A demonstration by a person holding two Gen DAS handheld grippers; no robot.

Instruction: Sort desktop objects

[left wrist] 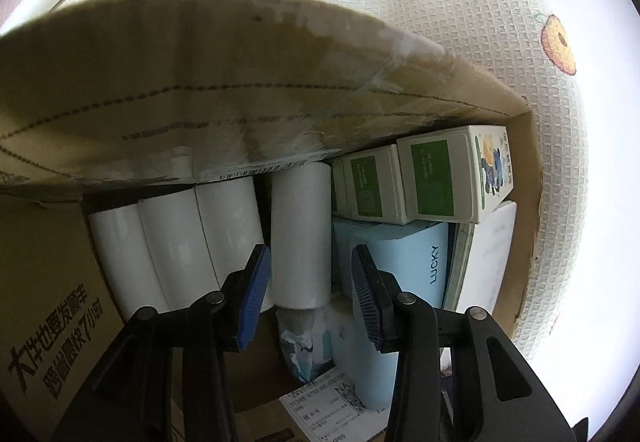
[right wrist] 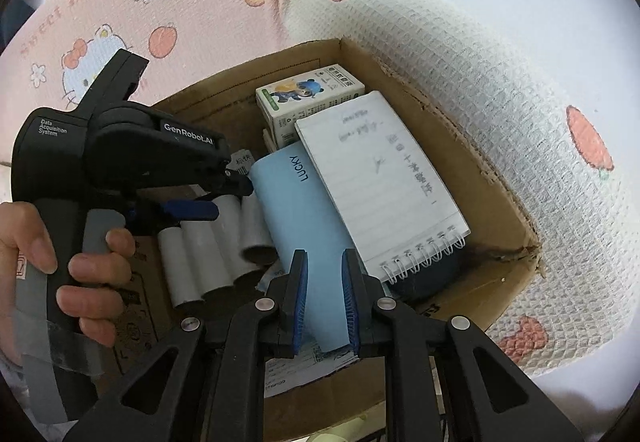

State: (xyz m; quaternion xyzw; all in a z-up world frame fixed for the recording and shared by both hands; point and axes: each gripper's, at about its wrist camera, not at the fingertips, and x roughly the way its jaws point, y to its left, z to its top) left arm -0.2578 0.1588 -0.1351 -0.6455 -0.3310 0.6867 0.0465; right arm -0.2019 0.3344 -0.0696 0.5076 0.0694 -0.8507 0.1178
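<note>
A cardboard box [right wrist: 460, 145] sits on a waffle-textured blanket [right wrist: 500, 73] printed with cartoon cats. The right gripper [right wrist: 326, 306] pinches the blue book [right wrist: 304, 217] inside; the left gripper [left wrist: 308, 294] hangs spread over white rolls [left wrist: 180, 242].

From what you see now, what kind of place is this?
Probably a home, not a workshop: a cardboard box of stationery stands on a soft cartoon-print mat. Inside lie a spiral notebook, white paper rolls and a light blue "LUCKY" book.
</note>
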